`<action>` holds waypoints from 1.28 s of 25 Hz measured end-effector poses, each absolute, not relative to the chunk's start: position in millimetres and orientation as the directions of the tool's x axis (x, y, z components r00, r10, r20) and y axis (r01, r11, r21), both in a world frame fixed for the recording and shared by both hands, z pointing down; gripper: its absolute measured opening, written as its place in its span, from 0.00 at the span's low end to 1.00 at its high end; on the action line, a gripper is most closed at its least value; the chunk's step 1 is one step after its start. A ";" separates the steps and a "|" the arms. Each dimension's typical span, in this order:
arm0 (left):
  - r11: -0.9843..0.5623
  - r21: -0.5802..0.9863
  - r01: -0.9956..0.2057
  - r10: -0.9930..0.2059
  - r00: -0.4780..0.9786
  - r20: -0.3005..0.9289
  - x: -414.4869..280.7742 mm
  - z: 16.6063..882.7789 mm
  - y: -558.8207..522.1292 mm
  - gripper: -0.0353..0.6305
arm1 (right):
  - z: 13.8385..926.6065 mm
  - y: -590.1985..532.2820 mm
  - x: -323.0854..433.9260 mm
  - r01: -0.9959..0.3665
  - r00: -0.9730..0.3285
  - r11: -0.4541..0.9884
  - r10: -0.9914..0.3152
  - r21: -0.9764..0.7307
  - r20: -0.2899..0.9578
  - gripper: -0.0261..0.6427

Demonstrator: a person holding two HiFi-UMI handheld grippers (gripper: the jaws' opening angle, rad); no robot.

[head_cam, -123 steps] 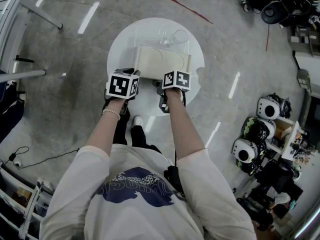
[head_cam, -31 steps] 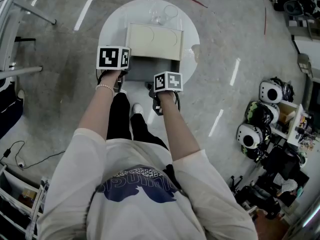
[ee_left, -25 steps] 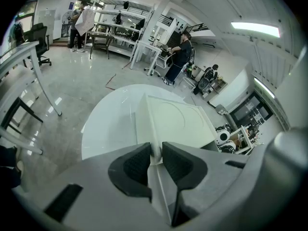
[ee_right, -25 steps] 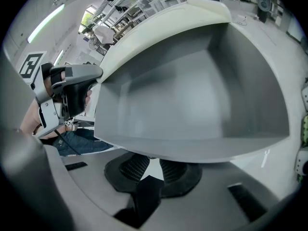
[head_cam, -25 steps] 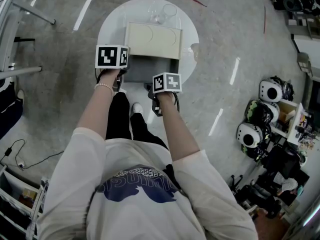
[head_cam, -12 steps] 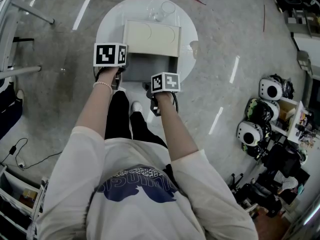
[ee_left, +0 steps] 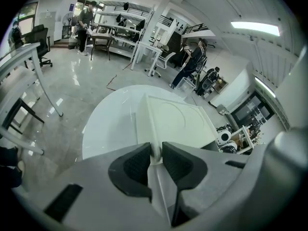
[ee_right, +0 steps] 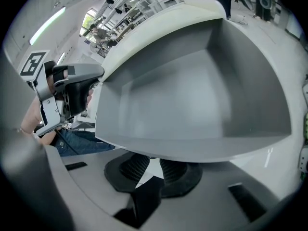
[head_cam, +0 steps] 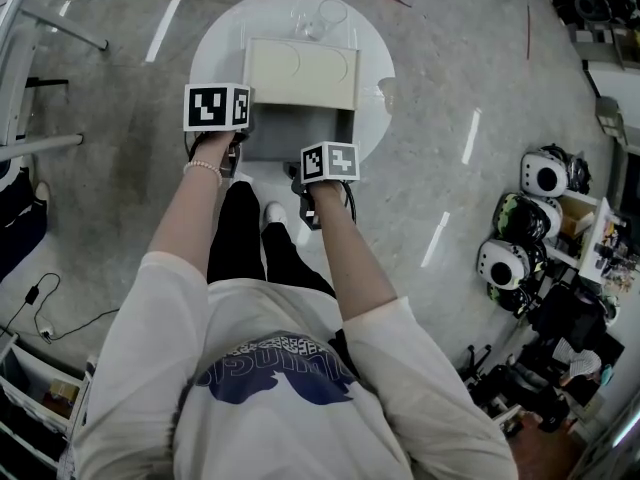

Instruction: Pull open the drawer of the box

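The cream box [head_cam: 302, 73] is set in the middle of the round white bench [head_cam: 215, 53]. Its grey drawer [head_cam: 300, 133] is pulled well out toward the near edge of the bench, and nothing is seen inside it. The left tongs [ee_left: 155, 153] are closed narrow on a thin cream edge of the box at its left front corner. The right tongs [ee_right: 153, 163] are closed narrow under the front of the drawer. Their tips are hidden by the front lip, so it is judged that the lip or a handle there is held.

If the drawer is pulled much more, it could be drawn right out of the box. Its back end could then drop, since only its front is held. The box is held by a thin edge only. If that hold is lost, the box could be dragged toward the near edge. If the box is pushed back instead, the clear glass [head_cam: 331, 11] at the far edge could be knocked.

About five seconds back, no drawer was seen out of the box, and both tongs were side by side at its front. Now the drawer is out, and the right tongs are nearer the person than the left. Over the last second almost nothing has changed.
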State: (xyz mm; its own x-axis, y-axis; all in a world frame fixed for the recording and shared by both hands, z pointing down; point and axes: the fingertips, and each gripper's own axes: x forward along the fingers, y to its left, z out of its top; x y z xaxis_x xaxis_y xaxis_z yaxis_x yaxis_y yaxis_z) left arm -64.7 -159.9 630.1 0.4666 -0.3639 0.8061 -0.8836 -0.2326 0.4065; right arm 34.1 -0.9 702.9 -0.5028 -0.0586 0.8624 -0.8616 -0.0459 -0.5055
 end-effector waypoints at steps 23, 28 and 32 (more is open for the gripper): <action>-0.240 0.337 -0.910 -0.708 0.402 0.581 -67.4 488.5 -96.1 0.22 | 501.9 -9.0 172.3 -0.688 -0.473 -0.048 -0.727 -0.724 0.498 0.25; -0.219 0.269 -0.938 -0.845 0.321 0.428 -72.1 399.4 -60.0 0.22 | 403.7 -25.4 182.5 -0.725 -0.424 0.152 -0.867 -0.671 0.261 0.15; -0.222 0.184 -0.958 -0.921 0.268 0.283 -75.9 335.1 -40.8 0.21 | 343.3 -29.6 173.9 -0.816 -0.382 0.264 -0.914 -0.514 0.138 0.09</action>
State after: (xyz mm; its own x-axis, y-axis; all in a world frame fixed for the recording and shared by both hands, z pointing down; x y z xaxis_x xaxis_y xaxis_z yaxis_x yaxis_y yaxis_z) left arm -75.9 -40.8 335.1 0.2680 -0.9209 0.2831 -0.9575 -0.2222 0.1838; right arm 173.9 -29.6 343.3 -0.3822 -0.9137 0.1383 -0.8163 0.2637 -0.5139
